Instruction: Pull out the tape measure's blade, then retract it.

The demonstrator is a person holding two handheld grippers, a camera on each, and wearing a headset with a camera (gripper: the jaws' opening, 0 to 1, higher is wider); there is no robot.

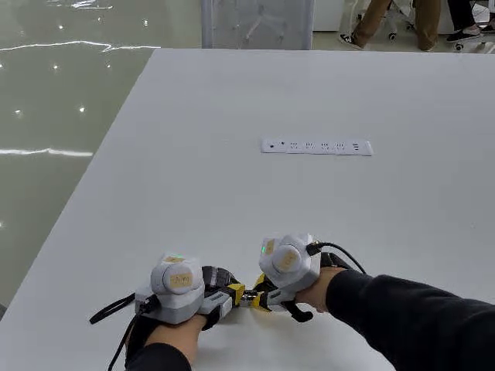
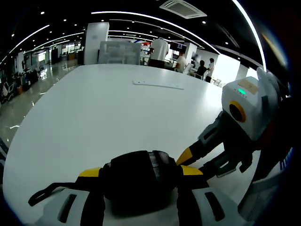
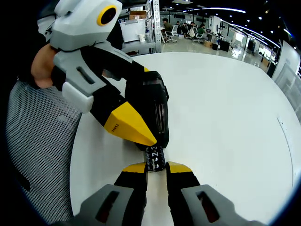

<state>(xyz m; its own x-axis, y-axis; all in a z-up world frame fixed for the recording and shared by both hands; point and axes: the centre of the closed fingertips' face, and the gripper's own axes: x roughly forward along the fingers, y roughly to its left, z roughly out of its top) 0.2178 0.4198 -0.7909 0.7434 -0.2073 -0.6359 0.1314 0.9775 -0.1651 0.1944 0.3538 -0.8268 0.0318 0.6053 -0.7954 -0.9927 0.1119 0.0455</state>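
A: Item one, and where is it held?
B: One tape measure [image 2: 141, 186], black rounded case with a black wrist strap [image 2: 42, 195]. It lies at the near edge of the white table [image 1: 232, 139]. The left gripper [image 2: 141, 172] clamps it across the body, jaws closed against both sides.
A: Sub-item?
B: The blade [image 3: 155, 157], a short dark strip with pale numerals, just clear of the case mouth. Its tip is pinched between the nearly closed jaws of the right gripper [image 3: 155, 168].
A: Step in hand?
B: Judged: pull-out barely begun, retraction not yet due. The next move calls for the right gripper to draw straight away from the case while the left holds it firm. The pinch must be tight enough that the spring cannot snatch the blade back.
A: Other stock?
B: One white power strip [image 1: 316, 147], mid-table, well apart.
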